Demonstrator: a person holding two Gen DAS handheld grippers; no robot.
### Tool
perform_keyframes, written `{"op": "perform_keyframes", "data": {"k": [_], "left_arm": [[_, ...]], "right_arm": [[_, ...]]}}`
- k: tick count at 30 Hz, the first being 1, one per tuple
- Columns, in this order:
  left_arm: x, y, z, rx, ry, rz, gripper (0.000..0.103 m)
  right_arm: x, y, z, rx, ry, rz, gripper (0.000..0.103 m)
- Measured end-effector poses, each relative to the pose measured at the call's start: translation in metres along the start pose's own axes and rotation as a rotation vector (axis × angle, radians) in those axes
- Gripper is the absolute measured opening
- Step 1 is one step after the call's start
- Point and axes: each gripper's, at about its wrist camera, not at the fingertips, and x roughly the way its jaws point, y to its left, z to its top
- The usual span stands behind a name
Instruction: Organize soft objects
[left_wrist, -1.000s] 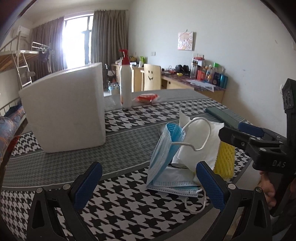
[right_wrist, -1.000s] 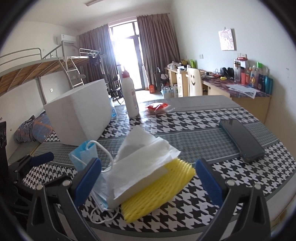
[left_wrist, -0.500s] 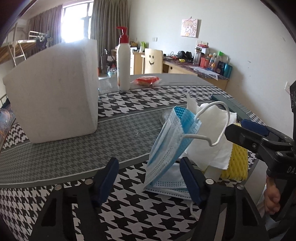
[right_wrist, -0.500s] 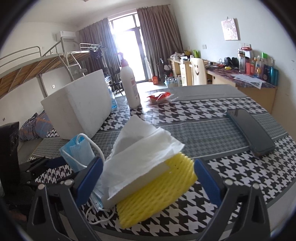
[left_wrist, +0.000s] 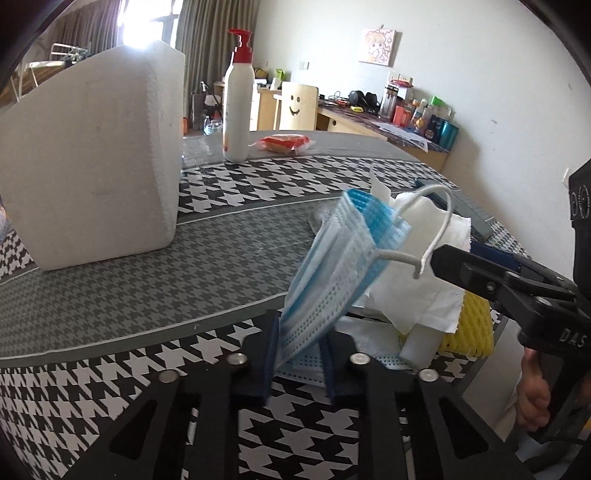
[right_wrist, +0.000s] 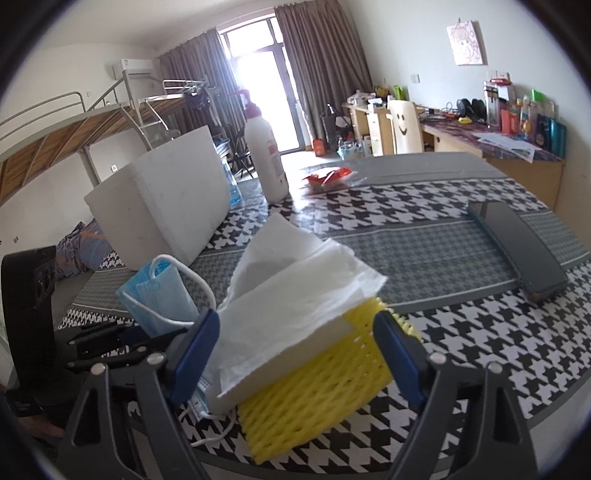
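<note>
Blue-padded left claw (left_wrist: 301, 352) at 6 o'clock in its own view, narrow and closing, pads against both sides of the lower edge of the blue mask (left_wrist: 332, 266); gripped low, probably so as to peel the propped-up mask off the pile without dragging the rest along. Ear loop arched up toward 2 o'clock, close by the tip of the other tool, so some risk of a snag. Right claw (right_wrist: 297, 356) wide but closing, straddling the pile at 6 o'clock of its view, not clearly pressing yet: white tissue (right_wrist: 295, 273) on top, white foam slab (right_wrist: 280, 369) under it, yellow foam net (right_wrist: 314, 398) at the bottom, right pad just touching the net; likely set there to steady the pile during the pull. All on the houndstooth worktop (left_wrist: 110, 295). Farther out: dark phone (right_wrist: 517, 251) at 3 o'clock, big white foam box (left_wrist: 92, 166) at 10 o'clock, probably the bin for the soft things; pump bottle (left_wrist: 238, 107) and red packet (left_wrist: 284, 142) at 12 o'clock.
</note>
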Motion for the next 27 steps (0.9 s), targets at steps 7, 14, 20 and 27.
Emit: {"op": "perform_keyframes", "data": {"k": [7,14,20,27], "left_arm": [[0.003,0.0,0.001,-0.007,0.008,-0.015,0.009],[-0.003,0.002,-0.001,-0.015,-0.006,-0.033,0.007],[-0.017,0.002,-0.001,-0.012,-0.048,-0.045,0.007],[-0.04,0.005,0.003,-0.012,-0.102,-0.031,0.007]], "right_arm": [[0.005,-0.001,0.0,0.023,0.032,0.023,0.057],[0.001,-0.003,0.001,0.043,0.032,0.033,0.021],[-0.01,0.001,0.006,0.028,0.004,0.037,0.011],[-0.029,0.013,0.018,-0.008,-0.065,0.047,0.011]]}}
